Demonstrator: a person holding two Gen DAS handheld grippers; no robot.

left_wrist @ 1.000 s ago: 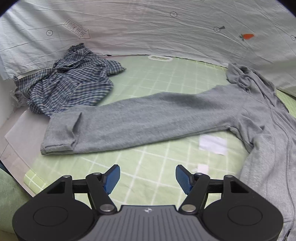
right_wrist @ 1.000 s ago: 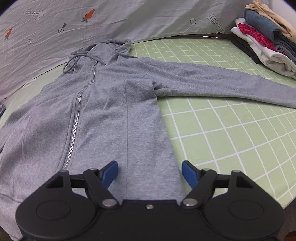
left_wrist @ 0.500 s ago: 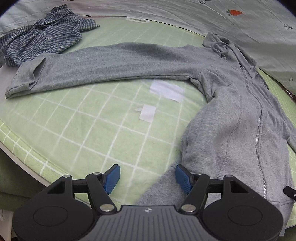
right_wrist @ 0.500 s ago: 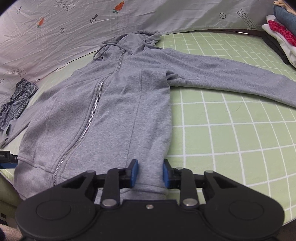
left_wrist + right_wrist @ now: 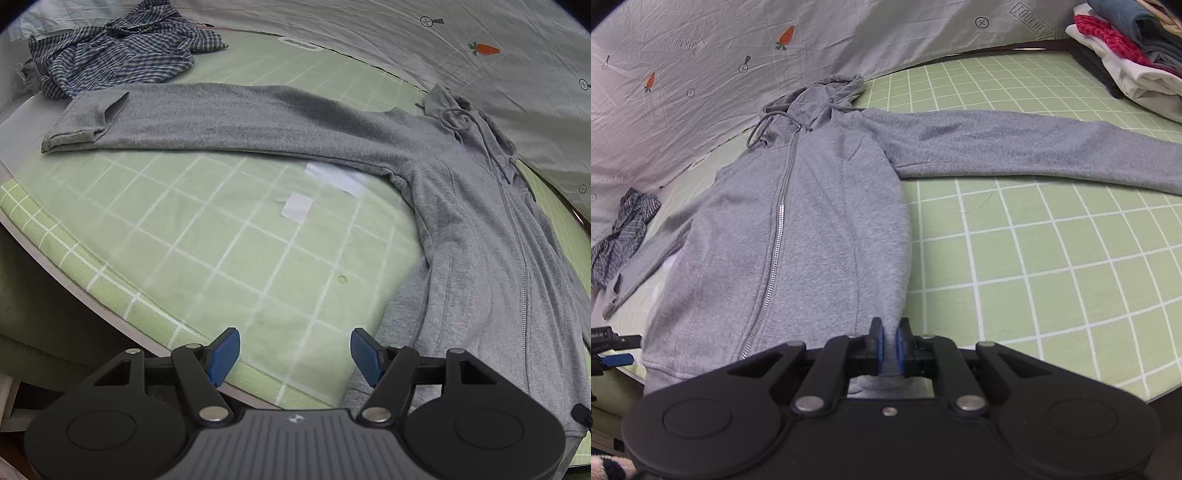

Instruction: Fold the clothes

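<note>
A grey zip hoodie [image 5: 820,236] lies face up on the green checked mat [image 5: 1052,258], its hood toward the far side and both sleeves spread straight out to left and right.

A second ago the right gripper [image 5: 889,349] stood wide open over the near hem. Now its blue pads have come together on the hem's right corner, with a fold of grey cloth pinched between them; the jaws are easing open a touch, yet the fabric is still gripped.

The left gripper [image 5: 294,354] has swung away from the far left sleeve cuff toward the hoodie's near left corner. Its jaws stand apart with only the mat's edge between them, and the hem lies just to the right of its right finger.

So one corner of the hem is secured and the other not yet. It seems the left one must still close on its own corner before the bottom can be lifted and folded up.

A crumpled plaid shirt [image 5: 110,59] waits at the far left, and a stack of folded clothes [image 5: 1126,55] sits at the far right.
</note>
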